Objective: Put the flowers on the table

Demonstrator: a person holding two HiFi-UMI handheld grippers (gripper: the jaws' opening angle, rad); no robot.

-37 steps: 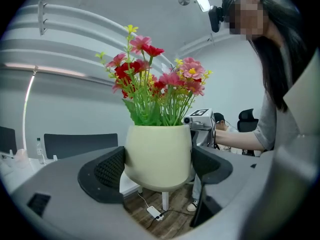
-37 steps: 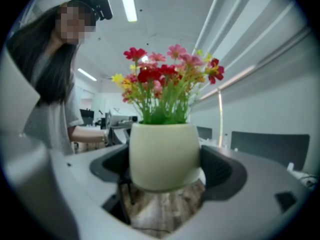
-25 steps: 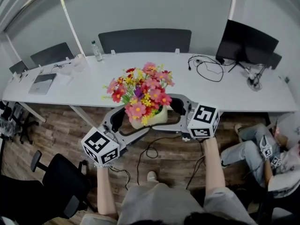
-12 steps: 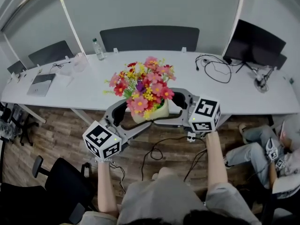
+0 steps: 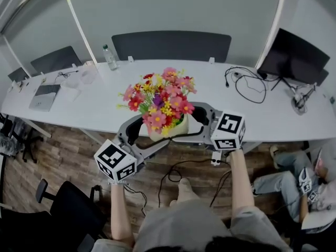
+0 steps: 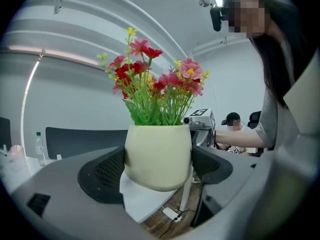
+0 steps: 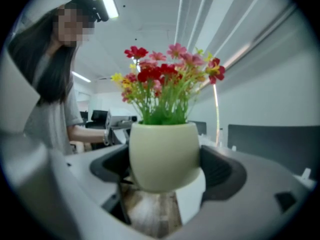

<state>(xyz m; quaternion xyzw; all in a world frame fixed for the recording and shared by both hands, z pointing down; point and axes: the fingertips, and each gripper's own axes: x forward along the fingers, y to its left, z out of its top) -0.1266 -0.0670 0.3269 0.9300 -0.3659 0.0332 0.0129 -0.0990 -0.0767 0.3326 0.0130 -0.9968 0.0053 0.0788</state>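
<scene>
White tabletop (image 5: 262, 117) edge sits just under the cream pot (image 6: 157, 156), pinched between the fingers (image 6: 107, 171) of the left gripper (image 6: 157, 170) and right gripper (image 7: 165, 166); the pot stands upright, its flowers (image 5: 160, 96) pointing straight up.

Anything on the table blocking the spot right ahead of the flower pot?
Nothing visible. The table just beyond the flower pot is bare; the water bottle stands far back left and the cables lie off to the right.
</scene>
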